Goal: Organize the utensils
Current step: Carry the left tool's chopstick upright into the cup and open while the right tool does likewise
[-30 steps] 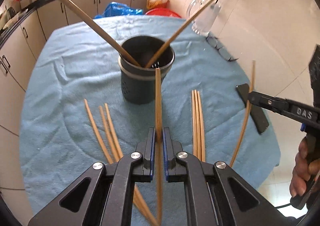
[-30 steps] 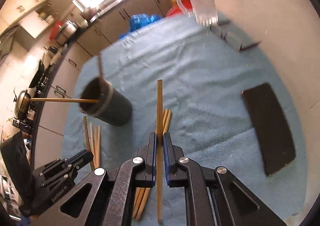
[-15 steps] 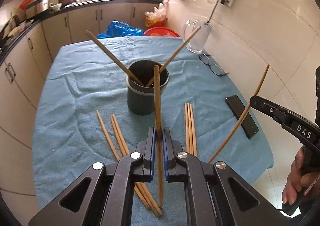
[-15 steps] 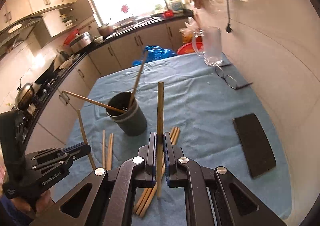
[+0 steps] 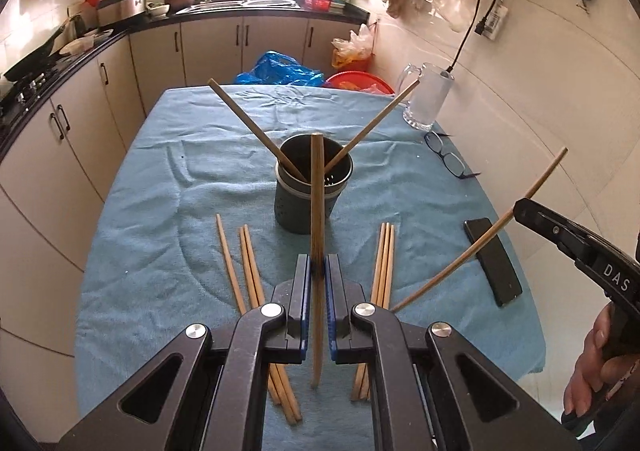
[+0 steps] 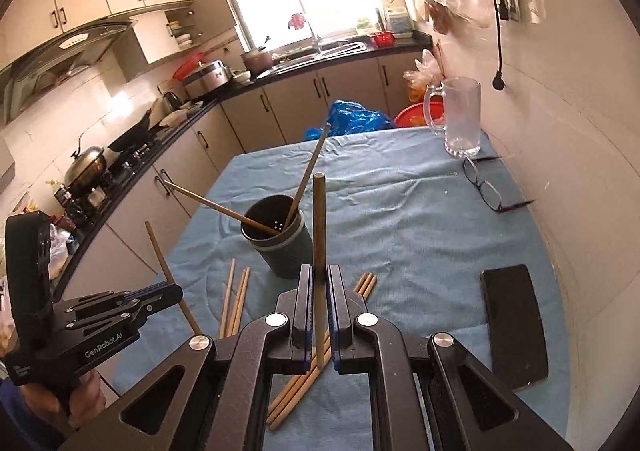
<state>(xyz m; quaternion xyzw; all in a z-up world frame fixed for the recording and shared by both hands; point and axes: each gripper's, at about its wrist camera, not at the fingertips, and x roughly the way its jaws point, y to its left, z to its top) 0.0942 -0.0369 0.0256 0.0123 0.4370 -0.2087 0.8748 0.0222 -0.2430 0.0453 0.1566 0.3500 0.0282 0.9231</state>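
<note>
We take the dark grey cylindrical utensil holder [image 5: 313, 187] as the reference point; it stands upright near the middle of the blue cloth-covered table [image 5: 168, 251]. Two wooden chopsticks already lean in it, one [image 5: 256, 133] tilting toward 10 o'clock, the other [image 5: 374, 123] toward 2 o'clock in the left wrist view.

Each hand carries one more stick, clear of the cloth. The left gripper [image 5: 318, 275] is clamped on a pale wooden chopstick [image 5: 317, 211], which lines up with the holder at 12 o'clock. The right gripper [image 6: 319, 283] is closed on a second wooden chopstick [image 6: 319, 227], with the holder just toward 11 o'clock of its tip.

On the cloth, loose chopsticks remain: a left group [image 5: 244, 267] at 7 o'clock of the holder and a right group [image 5: 385, 259] at 5 o'clock.

Further out lie a black rectangular phone [image 5: 493, 261] at 4 o'clock, dark-framed eyeglasses [image 5: 446, 155] at 2 o'clock and a clear glass mug [image 5: 426, 99] beyond them.

We judge the step in hand to be the carry toward the holder. The next move calls for bringing each tip over the rim, tilting the stick steeper, and releasing only once the lower end is inside. We should feed one stick at a time, since the leaning sticks narrow the opening.
</note>
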